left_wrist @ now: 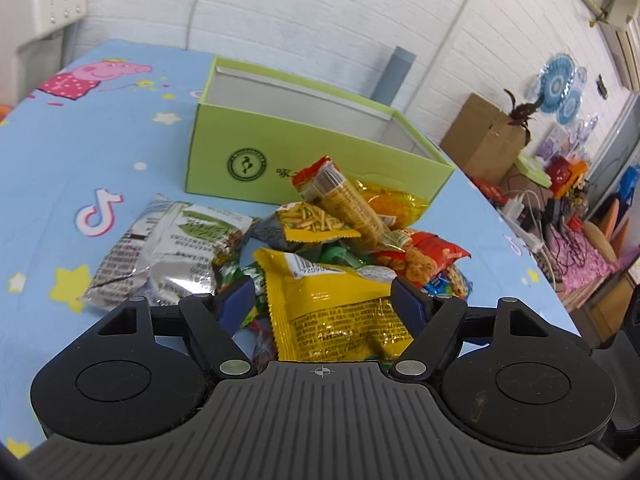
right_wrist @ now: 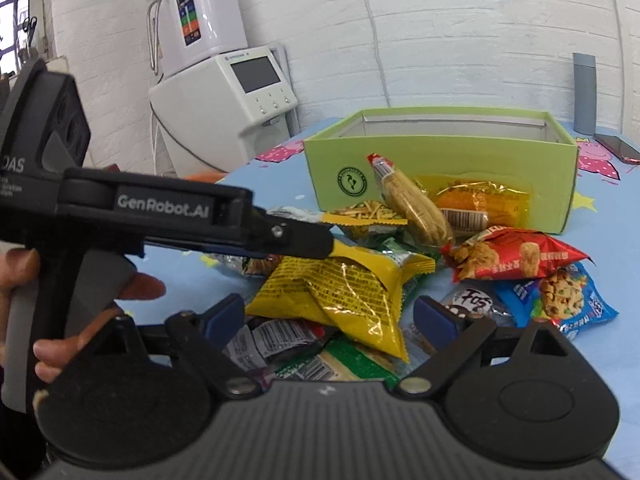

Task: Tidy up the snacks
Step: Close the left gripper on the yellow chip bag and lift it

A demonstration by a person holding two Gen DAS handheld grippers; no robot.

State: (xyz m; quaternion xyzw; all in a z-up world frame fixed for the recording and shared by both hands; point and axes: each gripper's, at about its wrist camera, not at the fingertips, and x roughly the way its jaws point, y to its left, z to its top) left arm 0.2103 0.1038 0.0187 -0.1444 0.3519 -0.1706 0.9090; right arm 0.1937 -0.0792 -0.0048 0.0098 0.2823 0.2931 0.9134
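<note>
The left gripper (left_wrist: 322, 300), held in a hand (right_wrist: 24, 280) and tilted downward, has its blue pads pressed against both sides of the yellow packet (left_wrist: 340, 312), lifted over the snack pile in front of the green box (left_wrist: 304, 156). The right gripper (right_wrist: 330, 316) hovers just beneath the packet, jaws wide and empty.

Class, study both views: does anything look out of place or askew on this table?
Yes. The green box looks empty as far as its inside shows, while the snack packets lie heaped on the tablecloth in front. A biscuit roll leans tilted against the box's front wall.
</note>
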